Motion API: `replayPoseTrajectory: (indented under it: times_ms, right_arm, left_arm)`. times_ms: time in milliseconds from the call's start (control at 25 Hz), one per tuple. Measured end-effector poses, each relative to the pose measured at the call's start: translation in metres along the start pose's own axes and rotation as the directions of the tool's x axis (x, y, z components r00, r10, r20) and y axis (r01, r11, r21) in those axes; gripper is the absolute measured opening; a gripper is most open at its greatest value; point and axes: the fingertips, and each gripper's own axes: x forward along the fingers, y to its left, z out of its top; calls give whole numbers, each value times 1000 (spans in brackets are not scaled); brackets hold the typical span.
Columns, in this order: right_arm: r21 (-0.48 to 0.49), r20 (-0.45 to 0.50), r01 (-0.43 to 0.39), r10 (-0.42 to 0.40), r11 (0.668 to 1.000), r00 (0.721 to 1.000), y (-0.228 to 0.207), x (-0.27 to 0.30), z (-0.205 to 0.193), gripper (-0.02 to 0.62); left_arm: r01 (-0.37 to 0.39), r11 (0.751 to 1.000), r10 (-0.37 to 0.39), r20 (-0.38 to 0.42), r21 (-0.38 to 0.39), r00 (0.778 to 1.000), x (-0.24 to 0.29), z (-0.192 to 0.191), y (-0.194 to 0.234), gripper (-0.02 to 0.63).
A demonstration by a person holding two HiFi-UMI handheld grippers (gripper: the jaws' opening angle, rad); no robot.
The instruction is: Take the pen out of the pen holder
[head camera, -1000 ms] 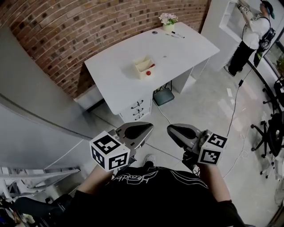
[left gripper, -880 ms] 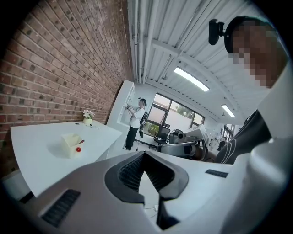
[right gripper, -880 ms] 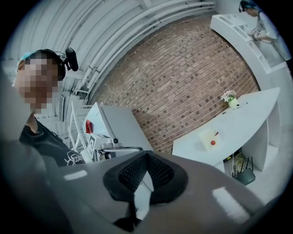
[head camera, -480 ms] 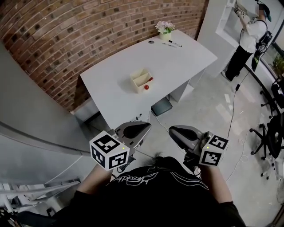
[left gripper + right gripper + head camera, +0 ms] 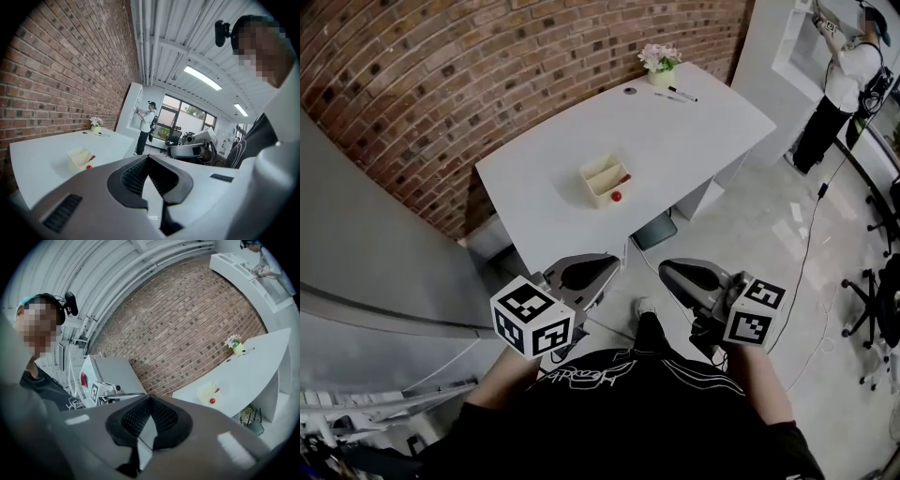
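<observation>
Grey concrete floor (image 5: pixel 750 244) fills the room beneath a brick wall (image 5: pixel 441 84), and a person in a black top stands on it well back from a white bench (image 5: pixel 675 150). Nearest, at waist height, the left gripper (image 5: pixel 598 272) is clenched with nothing in it; the left gripper view shows its ribbed pads pressed together at the tip. The right gripper (image 5: pixel 680 275) hangs beside it, also clenched and empty, its pads meeting in the right gripper view. Both point toward the bench and are well apart from it. Near the bench's near end stands a cream pen holder (image 5: pixel 604 180), open at the top. The pen (image 5: pixel 623 177), showing a red end, is in the holder, leaning at the side toward the bench's far end. A small red ball (image 5: pixel 617 196) lies on the bench just beside the holder. At the far end stand a pot of pale flowers (image 5: pixel 661 61) and, close by, a dark marker (image 5: pixel 682 95) lying flat. Beyond the bench, another person (image 5: pixel 839 89) reaches up to a white shelf unit.
</observation>
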Motion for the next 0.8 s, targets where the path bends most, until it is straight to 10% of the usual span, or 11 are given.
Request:
replayPoseTrajectory:
  times_ms: [800]
  right_arm:
    - [94,-8,-18,18,995,1000,-145,28,64,2]
  left_arm:
    - [-68,997,71,-106,26,992,122,29,92,3]
